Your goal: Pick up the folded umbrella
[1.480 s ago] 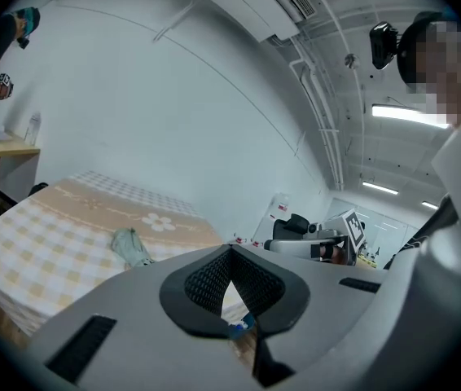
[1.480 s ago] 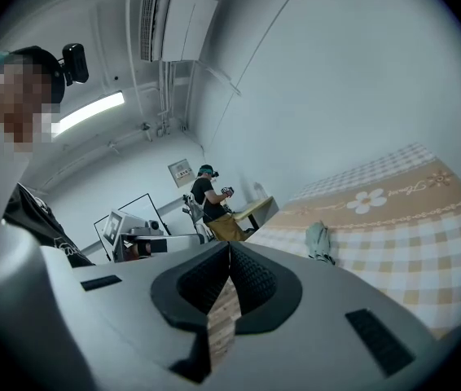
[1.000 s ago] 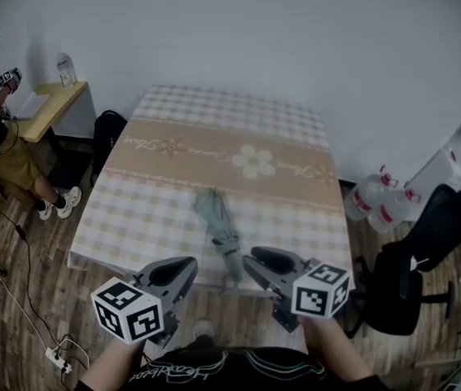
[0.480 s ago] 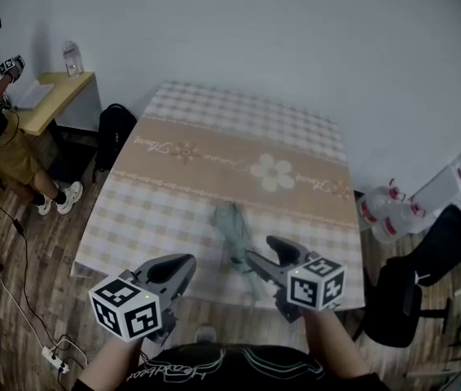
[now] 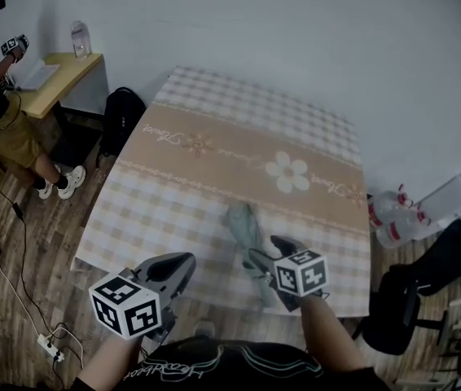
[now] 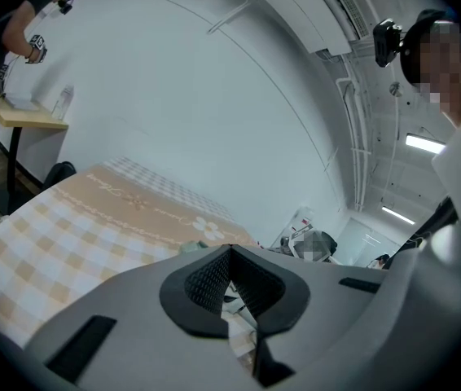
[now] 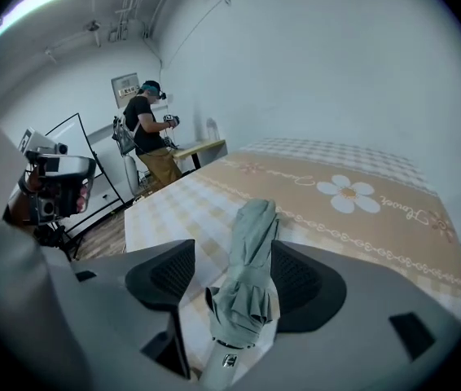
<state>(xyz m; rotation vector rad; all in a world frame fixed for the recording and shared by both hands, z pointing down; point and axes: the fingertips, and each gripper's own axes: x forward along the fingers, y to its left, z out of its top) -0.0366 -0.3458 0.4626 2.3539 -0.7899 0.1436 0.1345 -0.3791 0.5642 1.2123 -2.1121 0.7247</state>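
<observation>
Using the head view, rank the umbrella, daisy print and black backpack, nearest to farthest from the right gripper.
1. Umbrella: between the right gripper's opening jaws.
2. Daisy print: beyond, on the tablecloth's beige band.
3. Black backpack: on the floor, far left.

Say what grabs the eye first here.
The grey-green folded umbrella lies near the front edge of the checked tablecloth, between the jaws of the right gripper, which are opening and not pressing on it. The left gripper, shut, hovers by the same edge, to the umbrella's left.
</observation>
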